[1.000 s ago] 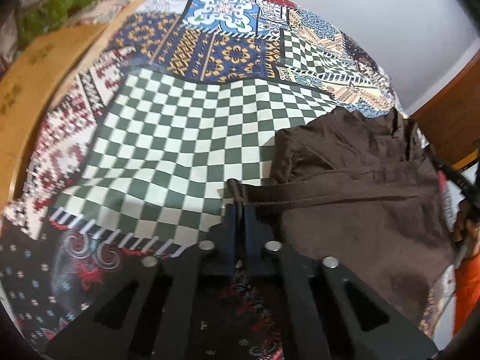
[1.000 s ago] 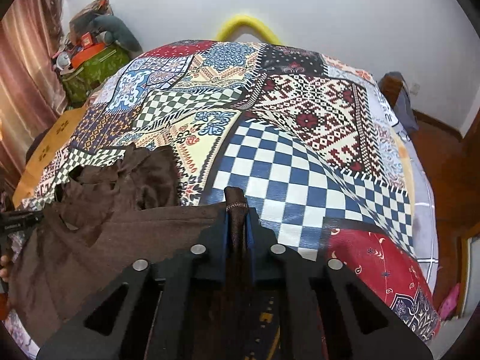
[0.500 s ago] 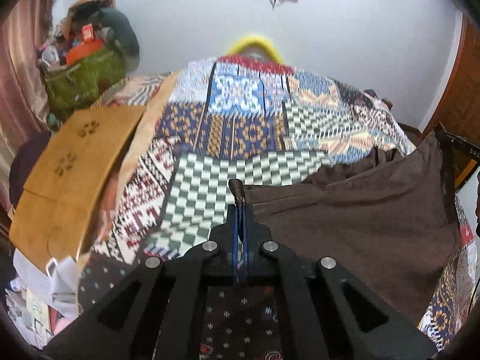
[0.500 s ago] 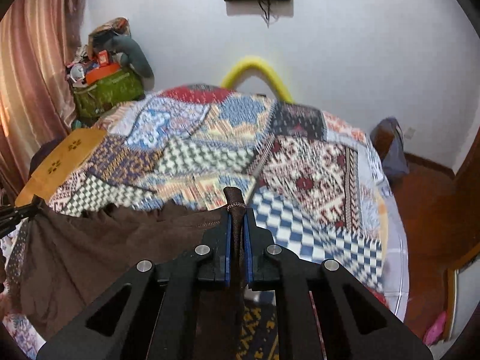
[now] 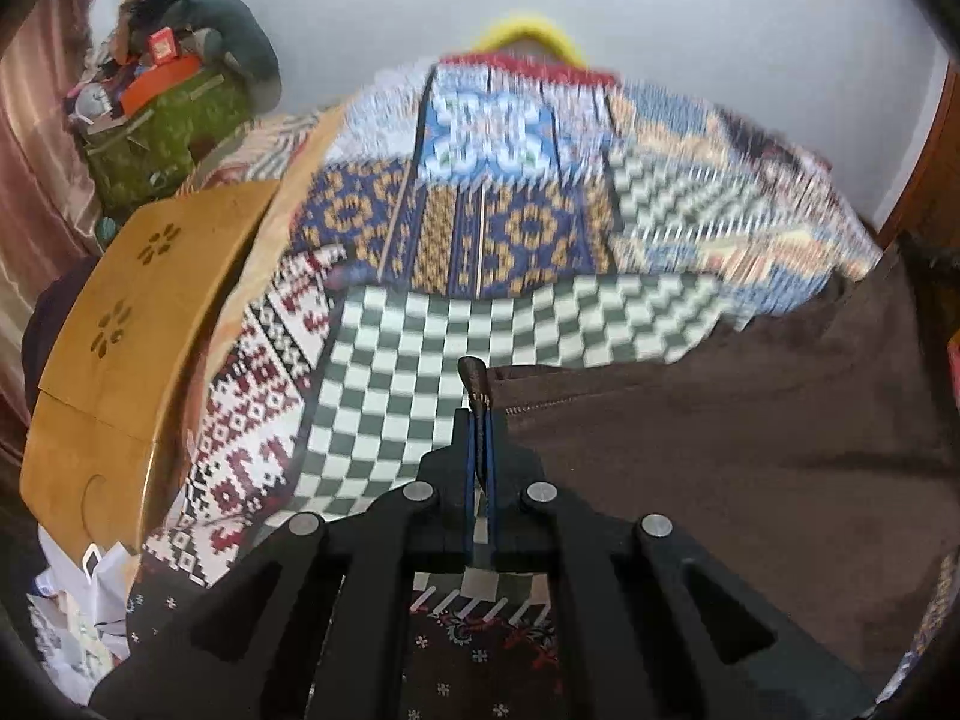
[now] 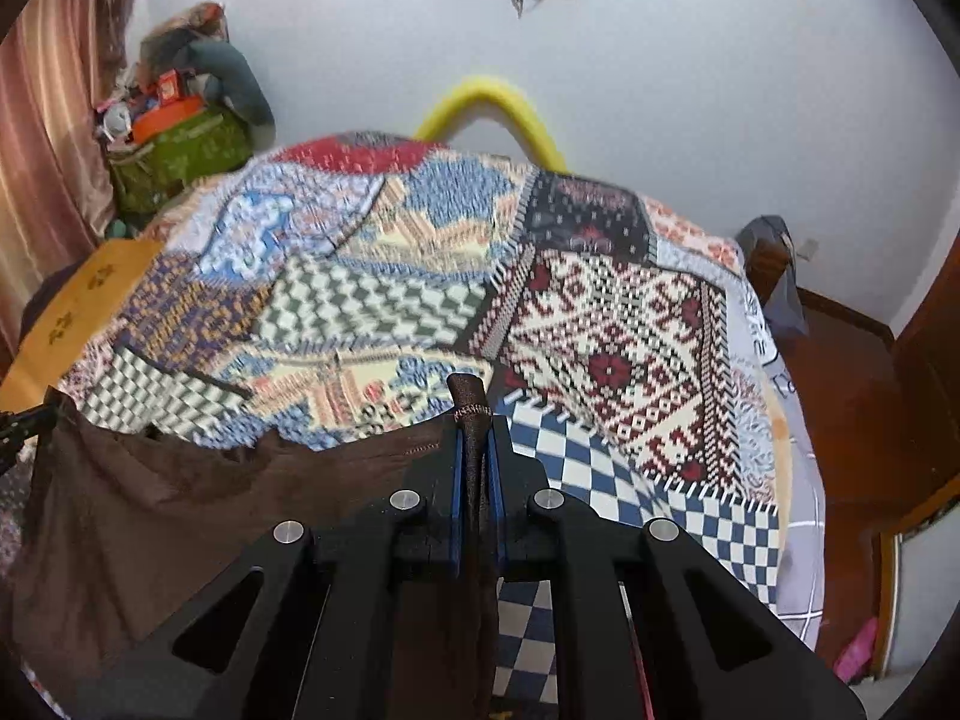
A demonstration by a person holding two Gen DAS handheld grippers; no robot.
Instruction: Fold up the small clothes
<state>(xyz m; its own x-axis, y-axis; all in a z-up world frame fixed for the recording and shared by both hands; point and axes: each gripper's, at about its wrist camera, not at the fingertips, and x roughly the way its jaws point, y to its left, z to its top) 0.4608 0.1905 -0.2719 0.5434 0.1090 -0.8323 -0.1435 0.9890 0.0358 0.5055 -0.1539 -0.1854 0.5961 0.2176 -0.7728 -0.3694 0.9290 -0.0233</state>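
A dark brown garment (image 5: 750,456) hangs stretched between my two grippers above the patchwork bedspread (image 5: 516,228). My left gripper (image 5: 478,420) is shut on its left top corner, with a tuft of cloth sticking out past the tips. My right gripper (image 6: 472,438) is shut on the other top corner. In the right wrist view the garment (image 6: 180,516) spreads to the left and its lower part drapes out of sight. The opposite gripper shows only as a dark sliver at each frame's edge.
A wooden board (image 5: 138,330) lies along the bed's left edge. A green bag with clutter (image 5: 162,126) stands by the curtain. A yellow hoop (image 6: 486,102) rises behind the bed. A chair with grey cloth (image 6: 774,264) stands at the right.
Both grippers have lifted the garment off the bed and pulled it taut. The views have tilted up from the bedspread to take in the wall and room.
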